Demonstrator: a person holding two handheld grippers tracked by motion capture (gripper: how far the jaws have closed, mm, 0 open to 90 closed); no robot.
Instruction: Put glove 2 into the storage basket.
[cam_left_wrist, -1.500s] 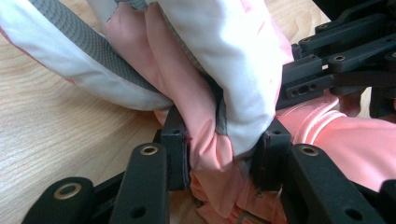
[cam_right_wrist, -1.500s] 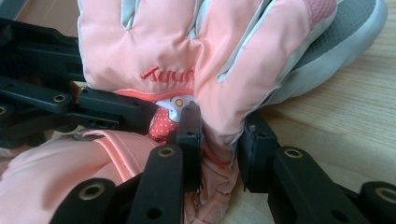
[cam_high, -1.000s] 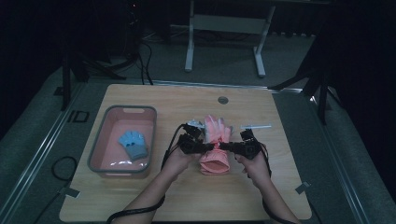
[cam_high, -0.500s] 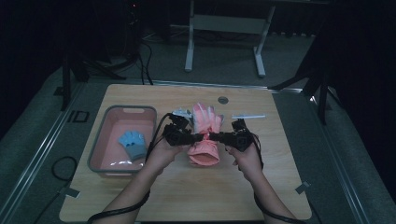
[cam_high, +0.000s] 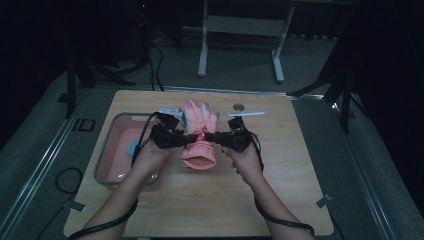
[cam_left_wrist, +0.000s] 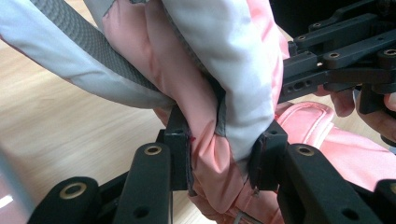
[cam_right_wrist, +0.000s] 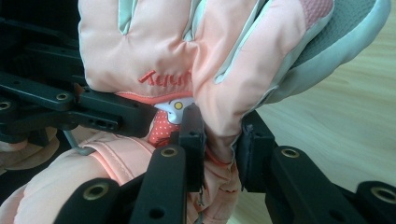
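step: carrying pink ski glove (cam_high: 199, 134) toward pink bin (cam_high: 111, 150) | left gripper (cam_high: 184, 140) clamped on wrist fabric | right gripper (cam_high: 209, 136) clamped likewise | advice: move both together, level, clear bin rim

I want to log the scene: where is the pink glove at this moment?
In the high view, the pink glove is near the table's middle, right of the grey bin, gripped at its wrist between the left gripper and right gripper.
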